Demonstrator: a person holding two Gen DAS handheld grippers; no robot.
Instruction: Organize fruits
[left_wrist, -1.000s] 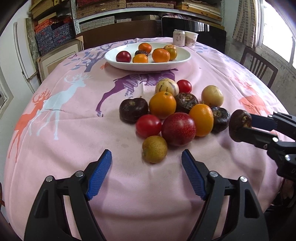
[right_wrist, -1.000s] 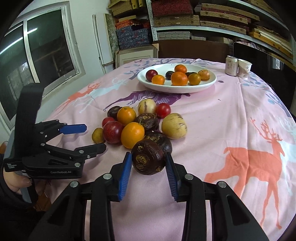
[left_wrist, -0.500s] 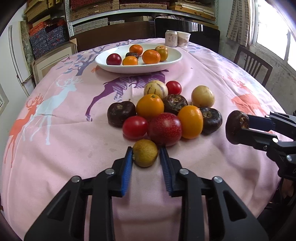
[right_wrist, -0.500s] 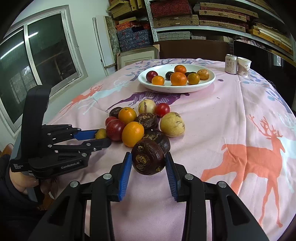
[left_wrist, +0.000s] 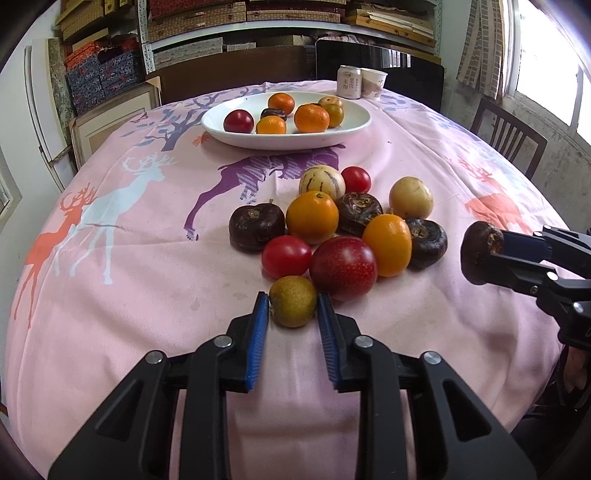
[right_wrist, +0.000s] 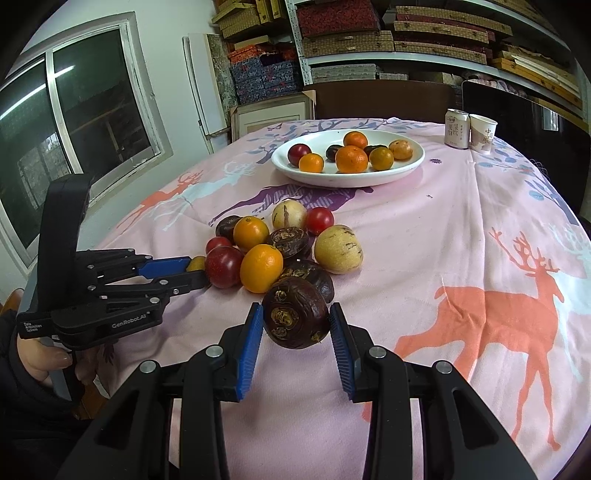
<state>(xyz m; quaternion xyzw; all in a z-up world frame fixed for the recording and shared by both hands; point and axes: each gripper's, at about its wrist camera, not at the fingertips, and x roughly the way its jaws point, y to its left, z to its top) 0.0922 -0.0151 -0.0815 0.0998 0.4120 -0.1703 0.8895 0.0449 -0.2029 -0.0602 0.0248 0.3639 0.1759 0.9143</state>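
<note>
Item 1. White oval plate (left_wrist: 354, 125), far middle of the counter (left_wrist: 147, 295), which was covered with a pink deer-print cloth. Contents: 1 dark red fruit (left_wrist: 238, 121), several orange citrus of differing sizes and at least 1 dark chestnut-like piece at the centre; exact count uncertain, as pieces overlapped.

Item 2. Loose fruit cluster, on the cloth nearer than the plate, apart from it. Included 2 red tomatoes, 2 orange fruits, 1 large red plum-like fruit (left_wrist: 343, 268), 2 pale striped melons and 3 dark water chestnuts, most touching their neighbours.

Item 3. Small yellow-brown fruit (left_wrist: 293, 301), at the near edge of the cluster, touching the red plum-like fruit. Left hand-held gripper (left_wrist: 291, 308): blue pads closed against both sides of this fruit, which sat at cloth level.

Item 4. Dark water chestnut (right_wrist: 295, 318), clamped between the pads of the right hand-held gripper (right_wrist: 296, 321), beside the cluster on its right.

Item 5. 1 can (left_wrist: 349, 82) and 1 paper cup (left_wrist: 373, 83), side by side at the far edge of the counter, behind the plate.

Item 6. Open room: bare cloth to the left of the cluster, along the near edge and on the right side. A chair (left_wrist: 509, 136) stood off the right edge; shelves of boxes stood behind the counter.
</note>
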